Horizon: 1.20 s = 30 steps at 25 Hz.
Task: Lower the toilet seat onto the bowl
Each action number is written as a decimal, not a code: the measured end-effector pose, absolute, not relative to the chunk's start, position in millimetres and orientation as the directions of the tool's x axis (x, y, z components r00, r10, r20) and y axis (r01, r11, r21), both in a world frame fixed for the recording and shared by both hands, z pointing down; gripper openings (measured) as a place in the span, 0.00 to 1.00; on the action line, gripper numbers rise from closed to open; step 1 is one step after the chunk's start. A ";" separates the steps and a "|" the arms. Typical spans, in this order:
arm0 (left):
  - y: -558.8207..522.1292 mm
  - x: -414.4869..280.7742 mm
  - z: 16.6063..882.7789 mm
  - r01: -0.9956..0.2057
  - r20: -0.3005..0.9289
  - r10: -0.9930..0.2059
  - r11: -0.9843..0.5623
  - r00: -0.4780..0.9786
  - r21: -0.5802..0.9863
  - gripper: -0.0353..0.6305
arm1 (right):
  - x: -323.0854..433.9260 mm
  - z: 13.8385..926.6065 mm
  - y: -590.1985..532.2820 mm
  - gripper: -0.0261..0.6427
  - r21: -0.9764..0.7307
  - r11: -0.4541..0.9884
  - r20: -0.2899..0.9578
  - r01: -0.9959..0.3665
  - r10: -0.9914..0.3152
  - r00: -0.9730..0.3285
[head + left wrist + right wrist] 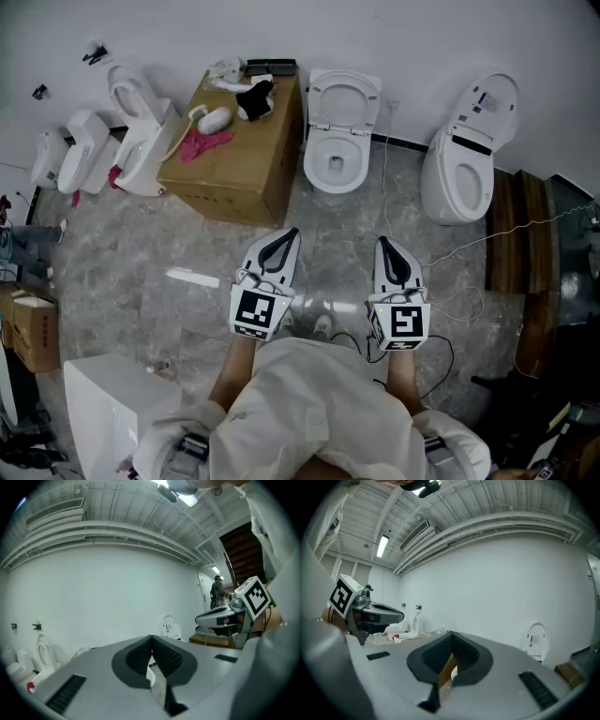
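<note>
Nearest you, your left gripper [285, 234] and right gripper [386, 244] are held side by side above the marble floor [187, 244]. Each has its jaws pressed together with nothing between them, and both point toward the far wall. A thin cable [469, 246] trails over the floor to the right. Further off, well apart from both tips, is the bowl [335, 173], uncovered. The toilet seat [344, 97] stands upright behind it, against the white wall [375, 33]. Just left of the bowl is a cardboard box [239, 178] with small items on top. To the right is a second toilet [455, 183], its lid raised.
</note>
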<state>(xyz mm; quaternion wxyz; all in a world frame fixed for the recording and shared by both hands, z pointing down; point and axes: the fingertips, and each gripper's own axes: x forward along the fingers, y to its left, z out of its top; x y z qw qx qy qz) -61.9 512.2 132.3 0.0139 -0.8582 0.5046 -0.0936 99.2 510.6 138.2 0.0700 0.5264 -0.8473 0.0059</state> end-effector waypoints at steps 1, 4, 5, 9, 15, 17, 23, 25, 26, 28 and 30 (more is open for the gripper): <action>512.4 -58.7 131.2 -0.866 0.144 -0.872 -0.485 0.468 -0.122 0.07 | 102.7 138.4 508.6 0.04 0.057 0.444 0.122 -0.894 -0.892 -0.435; 515.5 -49.5 129.6 -0.871 0.140 -0.877 -0.476 0.459 -0.122 0.07 | 112.9 137.7 507.2 0.04 0.037 0.436 0.104 -0.899 -0.897 -0.430; 517.0 -47.2 129.4 -0.872 0.140 -0.877 -0.475 0.459 -0.118 0.07 | 115.0 136.6 507.9 0.04 0.038 0.435 0.094 -0.900 -0.898 -0.430; 518.6 -44.6 129.9 -0.874 0.143 -0.877 -0.474 0.458 -0.108 0.07 | 107.6 130.0 507.4 0.05 0.138 0.455 0.059 -0.879 -0.890 -0.452; 500.0 -40.9 132.4 -0.867 0.138 -0.872 -0.486 0.471 -0.110 0.07 | 106.9 135.5 494.0 0.05 0.144 0.454 0.074 -0.879 -0.891 -0.448; 490.0 -41.0 132.0 -0.863 0.132 -0.868 -0.492 0.478 -0.113 0.07 | 107.1 139.1 485.4 0.05 0.133 0.445 0.082 -0.886 -0.895 -0.438; 447.8 -55.7 142.7 -0.857 0.133 -0.860 -0.507 0.493 -0.097 0.07 | 94.8 148.3 447.7 0.05 0.141 0.426 0.110 -0.894 -0.904 -0.413; 429.5 -63.4 143.6 -0.852 0.133 -0.856 -0.514 0.500 -0.099 0.07 | 87.1 149.1 430.2 0.05 0.149 0.424 0.116 -0.893 -0.905 -0.410; 420.3 -67.3 143.5 -0.850 0.133 -0.854 -0.517 0.504 -0.102 0.07 | 83.8 149.8 421.5 0.05 0.151 0.421 0.119 -0.894 -0.906 -0.406; 403.4 -74.2 143.9 -0.844 0.132 -0.848 -0.527 0.513 -0.103 0.07 | 78.4 152.1 406.2 0.05 0.150 0.410 0.126 -0.899 -0.910 -0.394; 387.2 -80.9 144.7 -0.837 0.133 -0.842 -0.537 0.523 -0.103 0.07 | 72.5 152.2 391.7 0.05 0.157 0.398 0.128 -0.904 -0.915 -0.382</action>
